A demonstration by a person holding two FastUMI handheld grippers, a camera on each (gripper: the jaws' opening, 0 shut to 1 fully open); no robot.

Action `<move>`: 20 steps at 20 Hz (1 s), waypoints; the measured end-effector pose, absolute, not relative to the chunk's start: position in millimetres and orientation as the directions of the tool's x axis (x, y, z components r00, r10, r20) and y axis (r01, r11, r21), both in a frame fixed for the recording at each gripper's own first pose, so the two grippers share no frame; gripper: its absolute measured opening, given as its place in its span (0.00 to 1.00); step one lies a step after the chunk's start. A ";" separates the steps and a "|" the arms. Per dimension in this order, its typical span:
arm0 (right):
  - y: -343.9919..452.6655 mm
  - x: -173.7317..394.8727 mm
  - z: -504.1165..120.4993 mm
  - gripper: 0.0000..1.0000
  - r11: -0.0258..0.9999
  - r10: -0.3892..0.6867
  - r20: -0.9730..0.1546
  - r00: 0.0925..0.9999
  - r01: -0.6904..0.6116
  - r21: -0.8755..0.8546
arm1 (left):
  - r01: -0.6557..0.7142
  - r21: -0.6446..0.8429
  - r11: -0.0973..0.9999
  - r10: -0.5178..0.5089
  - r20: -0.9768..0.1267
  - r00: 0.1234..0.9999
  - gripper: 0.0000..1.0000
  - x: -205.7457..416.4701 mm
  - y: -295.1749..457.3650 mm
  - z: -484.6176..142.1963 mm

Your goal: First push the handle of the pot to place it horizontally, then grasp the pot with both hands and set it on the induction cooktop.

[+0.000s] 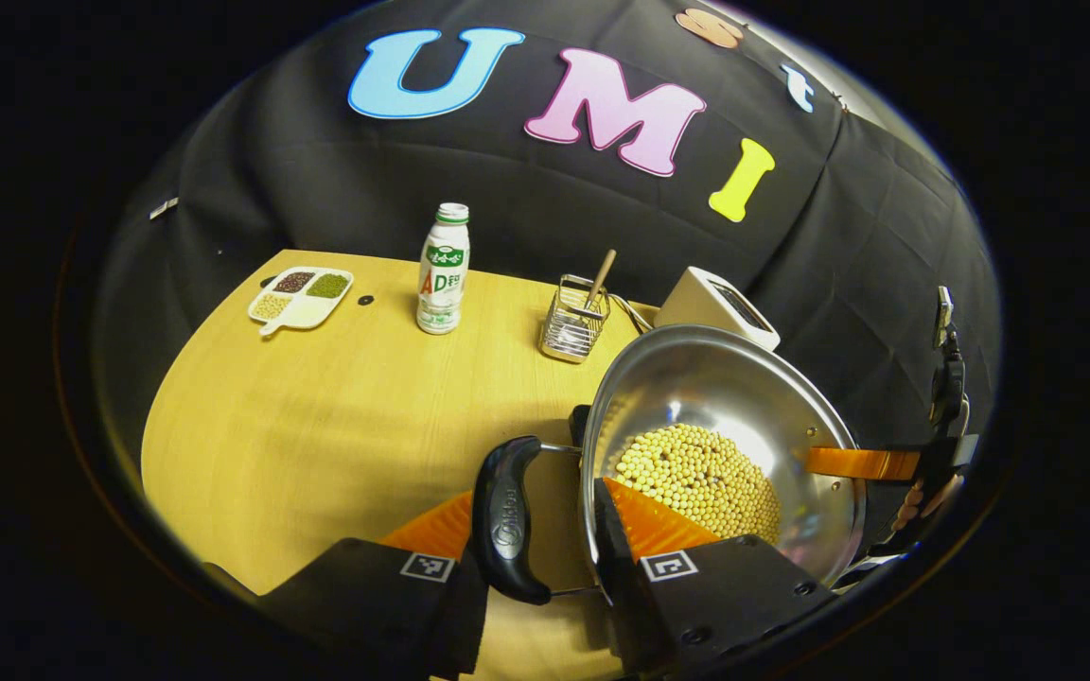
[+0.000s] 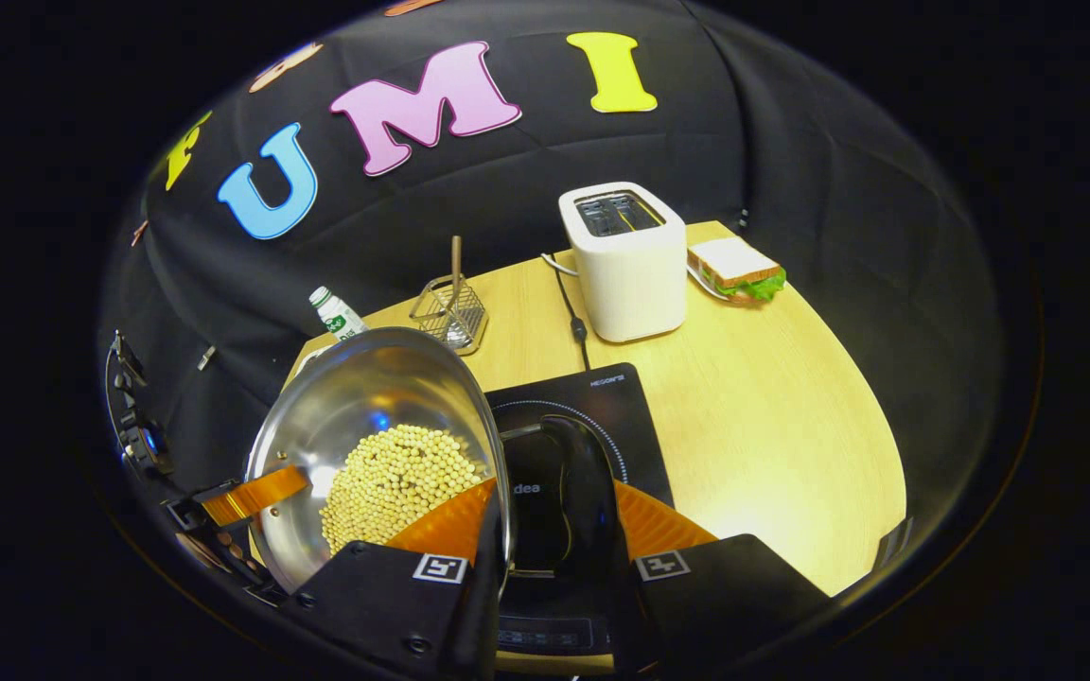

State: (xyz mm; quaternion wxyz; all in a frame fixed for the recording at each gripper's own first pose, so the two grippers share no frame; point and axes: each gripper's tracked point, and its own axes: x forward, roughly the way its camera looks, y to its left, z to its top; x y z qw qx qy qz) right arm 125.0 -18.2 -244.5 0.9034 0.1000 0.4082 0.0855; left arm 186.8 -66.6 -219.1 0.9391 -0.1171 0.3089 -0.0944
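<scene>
**A:** Start at the fingers. What does each pair have?

**B:** The left gripper (image 1: 545, 530) has one finger outside the pot's left handle (image 1: 504, 518) and the other reaching over the rim onto the inner wall, so the handle and rim sit between them. They look closed on that side, though the actual contact is partly hidden. The right gripper (image 2: 553, 530) mirrors it: one finger inside the rim, one outside the right handle (image 2: 564, 492), clamped on it by the look of things.

**A:** And the pot itself?

**B:** The pot (image 2: 384, 397), steel with yellow beans (image 2: 398, 482) heaped in the bottom, hangs between the two grippers. Both handles lie level, so I judge the push step finished and the carry under way.

**A:** Which way is the target?

**B:** The induction cooktop (image 2: 621, 402) lies directly under and beyond the right gripper's fingers, on the table (image 2: 791, 397) in front of the toaster (image 2: 625, 260). The pot's bowl sits off its left edge, so the move runs towards the right hand's side.

**A:** Long axis?

**B:** Handle to handle, running from one gripper to the other. The right hand is nearer the cooktop; the left must follow evenly, or the beans will slide.
</scene>
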 end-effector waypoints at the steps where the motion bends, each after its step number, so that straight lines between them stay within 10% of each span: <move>1: -22.6 127.2 -247.4 0.45 0.965 0.236 -0.723 0.650 -0.071 0.251 | 0.105 -0.277 0.955 -0.249 -0.559 0.791 0.57 188.6 -72.0 -220.2; 20: -81.7 175.0 -297.3 0.46 0.969 0.236 -0.757 0.610 -0.092 0.228 | 0.072 -0.271 0.960 -0.222 -0.579 0.785 0.57 227.9 -132.0 -269.1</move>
